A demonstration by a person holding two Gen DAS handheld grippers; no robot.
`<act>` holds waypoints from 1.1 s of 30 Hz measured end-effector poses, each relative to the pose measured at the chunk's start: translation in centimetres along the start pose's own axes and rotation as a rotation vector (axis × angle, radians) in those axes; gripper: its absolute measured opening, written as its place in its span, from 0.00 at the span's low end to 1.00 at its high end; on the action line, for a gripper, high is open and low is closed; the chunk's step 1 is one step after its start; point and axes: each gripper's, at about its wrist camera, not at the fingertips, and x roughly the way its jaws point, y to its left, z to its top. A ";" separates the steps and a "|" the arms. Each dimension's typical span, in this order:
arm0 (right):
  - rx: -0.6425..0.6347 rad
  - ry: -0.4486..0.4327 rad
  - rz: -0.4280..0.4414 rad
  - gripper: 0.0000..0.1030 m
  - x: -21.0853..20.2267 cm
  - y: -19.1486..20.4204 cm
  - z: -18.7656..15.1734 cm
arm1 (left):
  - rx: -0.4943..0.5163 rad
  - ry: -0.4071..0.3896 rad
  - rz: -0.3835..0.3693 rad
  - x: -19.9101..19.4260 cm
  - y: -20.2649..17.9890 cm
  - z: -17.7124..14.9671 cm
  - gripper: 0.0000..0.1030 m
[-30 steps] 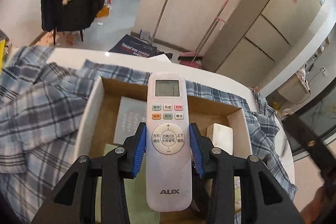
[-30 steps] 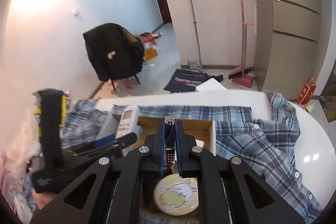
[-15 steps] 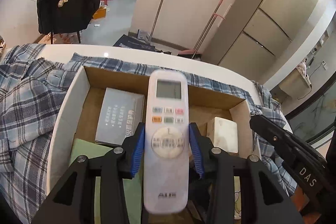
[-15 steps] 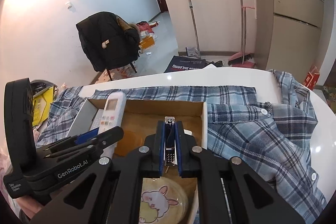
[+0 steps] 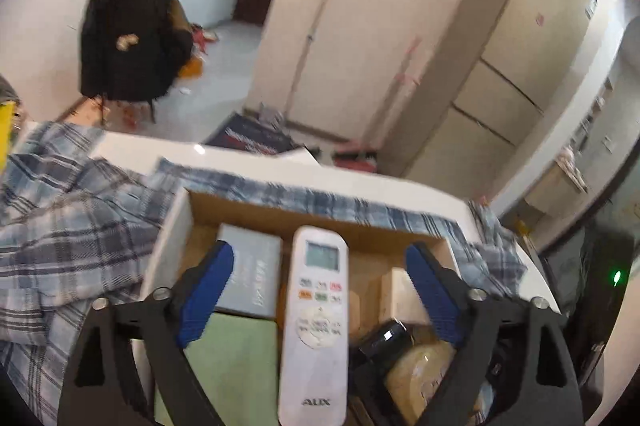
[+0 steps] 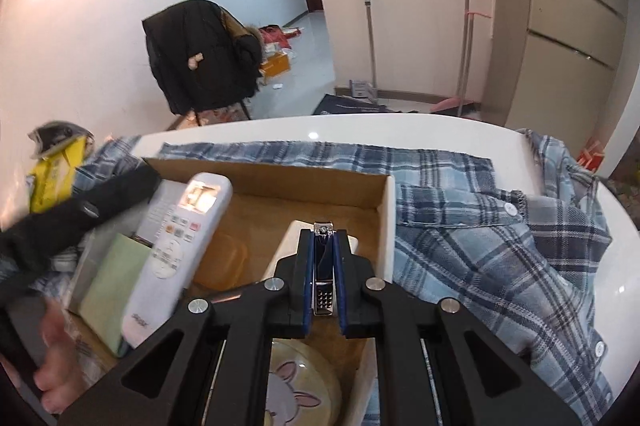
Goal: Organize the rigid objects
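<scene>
A white AUX remote point(image 5: 316, 326) lies in the open cardboard box point(image 5: 280, 212), resting across a green pad point(image 5: 236, 366) and a grey booklet point(image 5: 252, 274). My left gripper point(image 5: 320, 290) is open, its blue pads point(image 5: 206, 290) wide apart on either side of the remote and not touching it. The remote also shows in the right wrist view point(image 6: 176, 250). My right gripper point(image 6: 323, 266) is shut on a silver nail clipper point(image 6: 323, 266) and holds it over the box point(image 6: 384, 226), above a white block point(image 6: 292, 242).
The box stands on a plaid shirt point(image 6: 500, 246) spread over a white table point(image 6: 400, 130). Inside are a round tin with a rabbit picture point(image 6: 296, 390), an orange lid point(image 6: 224, 258) and a black item point(image 5: 384, 340). A yellow packet point(image 6: 56, 170) lies at the left.
My left gripper has opened and let go of the remote, which now lies in the box. The right gripper has moved forward over the box with the clipper.
</scene>
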 end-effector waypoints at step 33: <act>-0.079 -0.391 -0.068 0.25 -18.7 1.8 2.2 | 0.213 -0.603 0.059 -22.4 -7.3 1.5 1.00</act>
